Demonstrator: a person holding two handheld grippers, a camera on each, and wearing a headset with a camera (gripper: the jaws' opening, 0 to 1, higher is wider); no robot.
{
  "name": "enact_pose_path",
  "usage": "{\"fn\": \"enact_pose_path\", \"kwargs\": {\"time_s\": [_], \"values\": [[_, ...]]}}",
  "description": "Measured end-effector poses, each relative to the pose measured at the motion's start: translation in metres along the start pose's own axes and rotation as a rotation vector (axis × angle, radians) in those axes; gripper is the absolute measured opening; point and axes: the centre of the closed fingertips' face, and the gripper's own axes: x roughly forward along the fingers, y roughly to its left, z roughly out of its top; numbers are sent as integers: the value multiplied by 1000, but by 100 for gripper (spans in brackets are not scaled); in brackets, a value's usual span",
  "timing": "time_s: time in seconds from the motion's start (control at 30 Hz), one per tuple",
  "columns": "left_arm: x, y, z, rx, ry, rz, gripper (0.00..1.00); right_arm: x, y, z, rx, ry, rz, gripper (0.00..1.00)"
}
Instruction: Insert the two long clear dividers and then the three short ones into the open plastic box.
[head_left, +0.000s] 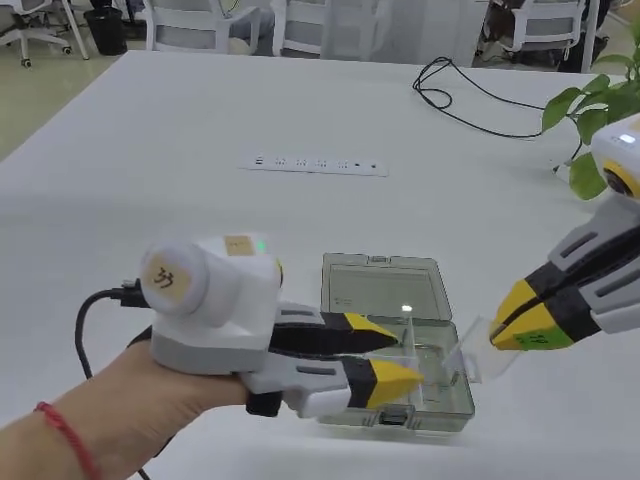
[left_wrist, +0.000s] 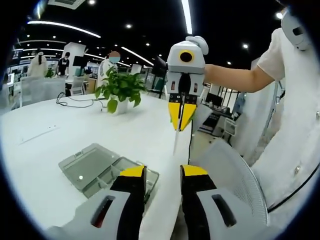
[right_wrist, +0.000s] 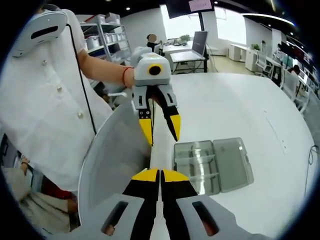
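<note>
The open plastic box (head_left: 436, 398) lies near the table's front edge, its lid (head_left: 383, 285) flat behind the base. In the right gripper view the box (right_wrist: 211, 165) has clear dividers standing in its base. My right gripper (head_left: 500, 337) is shut on a clear divider (head_left: 470, 358), which hangs just to the right of the base. That divider (left_wrist: 176, 141) appears edge-on under the right gripper (left_wrist: 181, 116) in the left gripper view. My left gripper (head_left: 392, 352) hovers over the base, open with nothing between its jaws, and the right gripper view faces this left gripper (right_wrist: 161, 126).
A white power strip (head_left: 315, 163) lies mid-table. A black cable (head_left: 470, 95) loops at the back right beside a green plant (head_left: 592, 120). Office chairs (head_left: 190, 25) stand beyond the far edge. The person's white shirt (right_wrist: 45, 100) is close behind the grippers.
</note>
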Motion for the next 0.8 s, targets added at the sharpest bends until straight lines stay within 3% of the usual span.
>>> {"fn": "enact_pose_path", "kwargs": {"time_s": [0.37,0.8], "values": [[-12,22,-11,33,33,66,57,1,-22,-11,15,28,-56,3],[-21,32,-34,46,102,67,90,14,-51,-34,-14,110,-117,3]]}}
